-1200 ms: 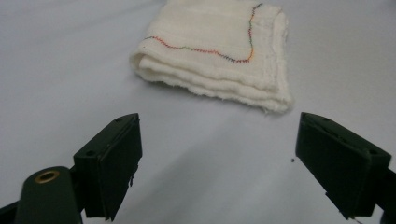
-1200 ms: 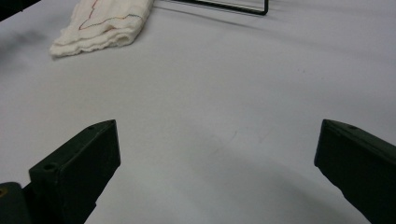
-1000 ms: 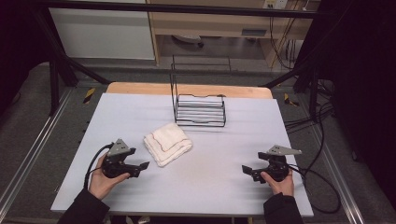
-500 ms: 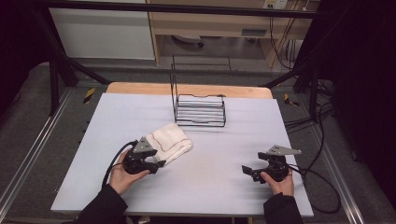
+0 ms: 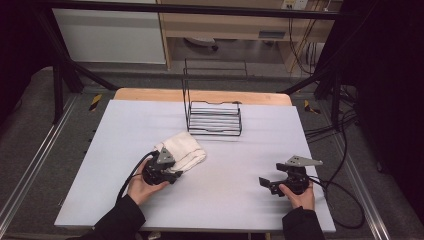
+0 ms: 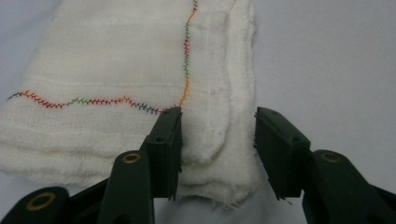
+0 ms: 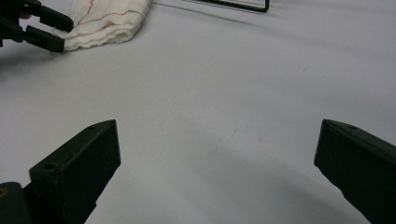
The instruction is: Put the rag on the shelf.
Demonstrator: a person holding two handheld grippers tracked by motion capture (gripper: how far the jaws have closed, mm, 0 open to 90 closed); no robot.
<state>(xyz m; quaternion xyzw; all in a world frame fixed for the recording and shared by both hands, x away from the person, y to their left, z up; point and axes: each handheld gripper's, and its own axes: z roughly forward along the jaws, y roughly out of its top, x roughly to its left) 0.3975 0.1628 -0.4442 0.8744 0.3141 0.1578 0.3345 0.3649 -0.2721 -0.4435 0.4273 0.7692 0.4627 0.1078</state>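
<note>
Two claws are at work: the left claw (image 6: 218,154) has just been closing around a corner of the folded white cloth with coloured stitching (image 5: 181,152), lying at seven o'clock from the black wire rack (image 5: 214,118) on the desk (image 5: 280,130); its pads don't yet press. Next, I judge, comes pinching firmly and lifting. The right claw (image 7: 217,172) rests spread wide, empty.

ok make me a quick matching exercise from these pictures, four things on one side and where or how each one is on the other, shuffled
Things
1. folded cloth
2. wire rack
3. left gripper
4. right gripper

Places or states
A. jaws wide apart over bare table, nothing between them
B. jaws on either side of a corner of the cloth, just been closing
C. upright at the far middle of the table
D. lying flat, white with coloured stitching

Pairs: 1-D, 2-C, 3-B, 4-A
</note>
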